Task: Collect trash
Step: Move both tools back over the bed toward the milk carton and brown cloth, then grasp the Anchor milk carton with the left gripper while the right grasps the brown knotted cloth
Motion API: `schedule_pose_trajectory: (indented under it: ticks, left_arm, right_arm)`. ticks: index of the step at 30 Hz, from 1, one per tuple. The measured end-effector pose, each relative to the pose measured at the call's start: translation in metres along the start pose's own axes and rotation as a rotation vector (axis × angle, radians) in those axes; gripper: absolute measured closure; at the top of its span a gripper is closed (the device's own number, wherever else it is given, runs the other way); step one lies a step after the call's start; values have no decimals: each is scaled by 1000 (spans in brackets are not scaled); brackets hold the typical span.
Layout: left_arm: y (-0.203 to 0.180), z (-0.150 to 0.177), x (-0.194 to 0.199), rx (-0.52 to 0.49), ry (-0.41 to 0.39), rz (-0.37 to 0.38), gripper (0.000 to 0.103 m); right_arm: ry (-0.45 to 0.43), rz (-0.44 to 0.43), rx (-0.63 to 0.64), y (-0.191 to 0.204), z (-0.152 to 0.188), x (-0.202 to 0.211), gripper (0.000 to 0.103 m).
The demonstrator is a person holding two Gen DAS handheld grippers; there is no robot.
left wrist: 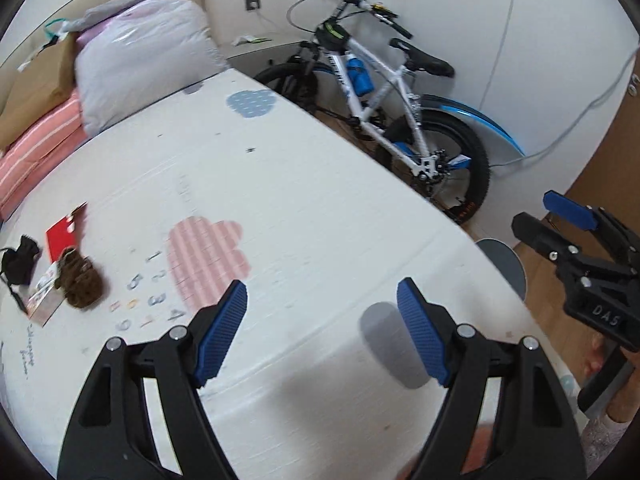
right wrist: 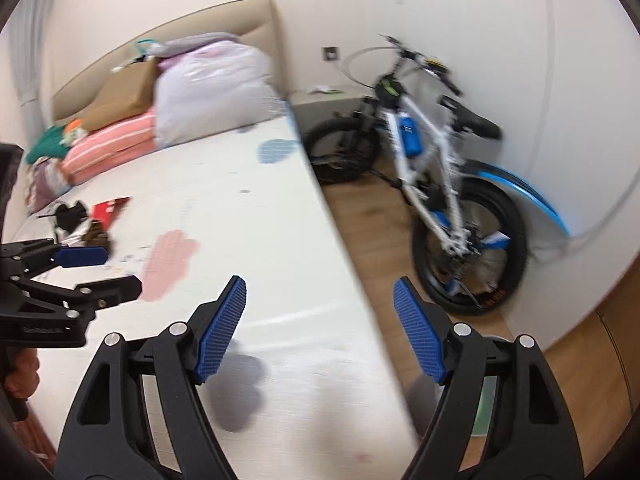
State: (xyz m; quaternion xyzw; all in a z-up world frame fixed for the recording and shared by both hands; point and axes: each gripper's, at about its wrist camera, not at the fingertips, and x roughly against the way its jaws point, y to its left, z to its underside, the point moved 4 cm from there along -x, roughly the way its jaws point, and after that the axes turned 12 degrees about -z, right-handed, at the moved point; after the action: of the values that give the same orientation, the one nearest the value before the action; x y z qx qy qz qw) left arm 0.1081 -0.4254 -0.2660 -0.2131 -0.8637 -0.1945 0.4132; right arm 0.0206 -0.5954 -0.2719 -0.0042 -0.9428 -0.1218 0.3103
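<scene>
Both tongs hang released and empty above a bed (left wrist: 304, 200) covered by a white play mat printed with clouds and numbers, apparently poised to begin a sweep for litter. The left tongs (left wrist: 322, 330) point up the mat; the right tongs (right wrist: 320, 330) straddle the bed's edge, half over the wooden floor (right wrist: 372, 216). The trash lies well apart from both, far to the left: a red card (left wrist: 64, 232), a small printed packet (left wrist: 42, 296) with a brown fuzzy clump (left wrist: 82, 284) on it, and a black crumpled item (left wrist: 20, 260). Bagged bedding (left wrist: 144, 56) and a striped pink cushion (left wrist: 44, 136) crowd the headboard end. A white-and-blue bicycle (left wrist: 384, 100) leans against the pale wall, a grey cable trailing beside it
</scene>
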Motion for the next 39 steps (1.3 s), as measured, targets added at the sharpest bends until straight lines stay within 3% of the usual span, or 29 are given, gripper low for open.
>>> schedule_pose_trajectory:
  ticks: [10,15,19,29,39]
  left_arm:
    - [177,53,47,200,15,-169,26]
    - [254,75,72,272,-6,-245,26]
    - [298,85,80,299,-26,-263,25]
    - [376,93,50,328,-37,-238,25]
    - [418,91,-37,313,-31,-132,25]
  right_arm:
    - [57,-227,167,184,-32,-36,30]
    - [85,-279,254,258,-37,-47,30]
    - [97,-308,286,305,-42,-64,28]
    - [156,-331,316,381,-52,-135,27]
    - [237,-282,302,398,-39,-232,27]
